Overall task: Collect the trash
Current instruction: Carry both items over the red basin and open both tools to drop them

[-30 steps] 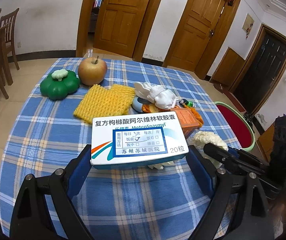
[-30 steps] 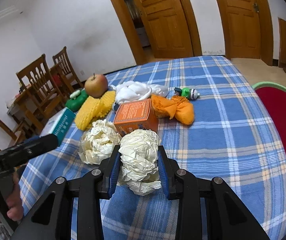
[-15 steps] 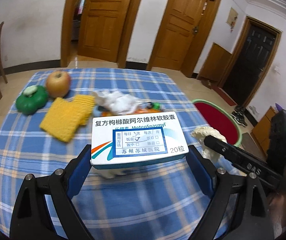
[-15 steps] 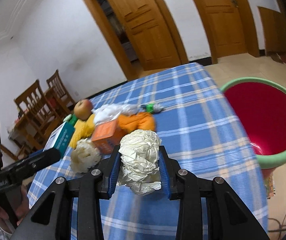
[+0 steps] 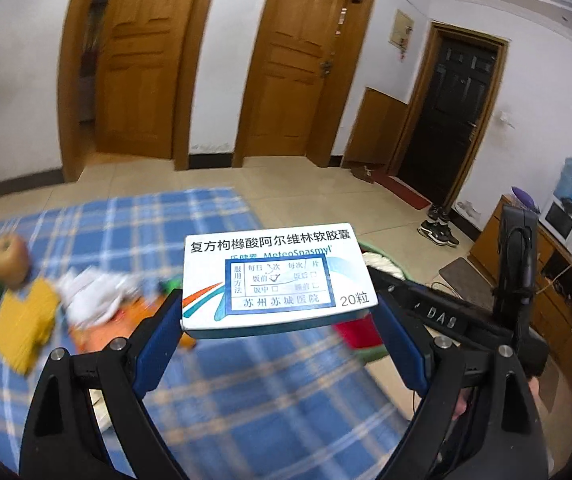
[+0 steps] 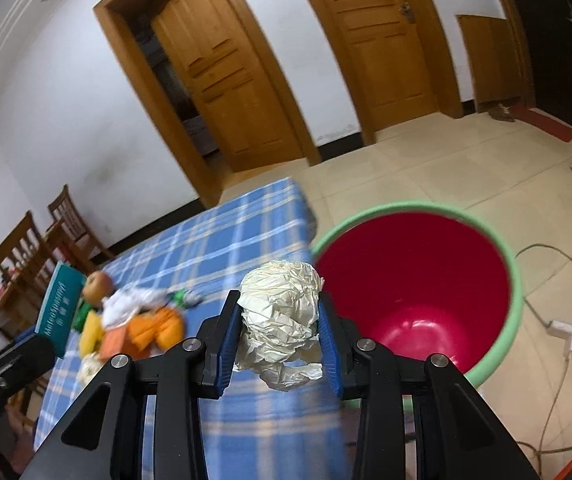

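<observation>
Paper ball (image 6: pixel 282 312) clamped in right hand-held gripper (image 6: pixel 280 334) beside bin (image 6: pixel 513 280); left (image 5: pixel 278 332) grips medicine box (image 5: pixel 274 276).

The medicine box (image 5: pixel 276 276) hides most of the red bin (image 5: pixel 359 330) in the left view. Motion blur smears the apple (image 5: pixel 9 255), yellow foam net (image 5: pixel 26 326) and white wrapper (image 5: pixel 94 300) on the checked tablecloth (image 5: pixel 246 400).

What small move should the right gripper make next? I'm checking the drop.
Probably carry the crumpled paper ball slightly farther right over the red bin, then open. The right gripper clamps it above the tablecloth, beside the rim.
</observation>
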Demonstrator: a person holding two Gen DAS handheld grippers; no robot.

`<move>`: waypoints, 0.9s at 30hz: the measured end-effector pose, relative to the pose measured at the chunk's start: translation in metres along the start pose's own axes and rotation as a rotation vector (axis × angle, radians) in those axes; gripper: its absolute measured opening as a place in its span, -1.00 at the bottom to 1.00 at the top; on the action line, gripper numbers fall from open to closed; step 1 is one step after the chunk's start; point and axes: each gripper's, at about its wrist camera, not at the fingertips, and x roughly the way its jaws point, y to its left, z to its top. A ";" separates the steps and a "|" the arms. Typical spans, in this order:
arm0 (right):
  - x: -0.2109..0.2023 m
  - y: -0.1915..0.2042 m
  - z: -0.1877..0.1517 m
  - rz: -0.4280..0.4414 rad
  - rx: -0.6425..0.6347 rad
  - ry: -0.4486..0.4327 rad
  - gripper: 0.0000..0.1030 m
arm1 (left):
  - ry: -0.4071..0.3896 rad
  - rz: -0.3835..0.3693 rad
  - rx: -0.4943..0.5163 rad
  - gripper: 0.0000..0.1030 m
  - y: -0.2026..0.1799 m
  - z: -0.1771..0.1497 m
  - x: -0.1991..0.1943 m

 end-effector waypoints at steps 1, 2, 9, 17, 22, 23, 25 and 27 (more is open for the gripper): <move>0.000 -0.007 0.002 0.004 0.009 -0.011 -0.26 | 0.001 -0.011 0.012 0.76 -0.008 0.005 0.009; 0.000 -0.014 0.003 0.006 0.016 -0.022 -0.26 | -0.001 -0.019 0.019 0.76 -0.015 0.008 0.016; 0.000 -0.066 -0.007 -0.011 0.068 -0.080 -0.26 | 0.045 -0.022 0.063 0.76 -0.048 0.008 0.092; 0.004 -0.113 -0.017 -0.062 0.126 -0.103 -0.26 | 0.105 -0.129 0.022 0.76 -0.058 0.003 0.151; 0.016 -0.108 -0.019 -0.099 0.059 -0.068 -0.26 | 0.041 -0.131 0.007 0.76 -0.052 -0.006 0.147; 0.020 -0.104 -0.020 -0.107 0.040 -0.054 -0.26 | 0.046 -0.140 -0.014 0.76 -0.048 -0.007 0.147; 0.026 -0.096 -0.022 -0.116 0.005 -0.033 -0.26 | 0.041 -0.142 -0.049 0.76 -0.042 -0.005 0.145; 0.030 -0.092 -0.024 -0.114 -0.020 -0.021 -0.25 | 0.056 -0.149 -0.069 0.76 -0.038 -0.005 0.146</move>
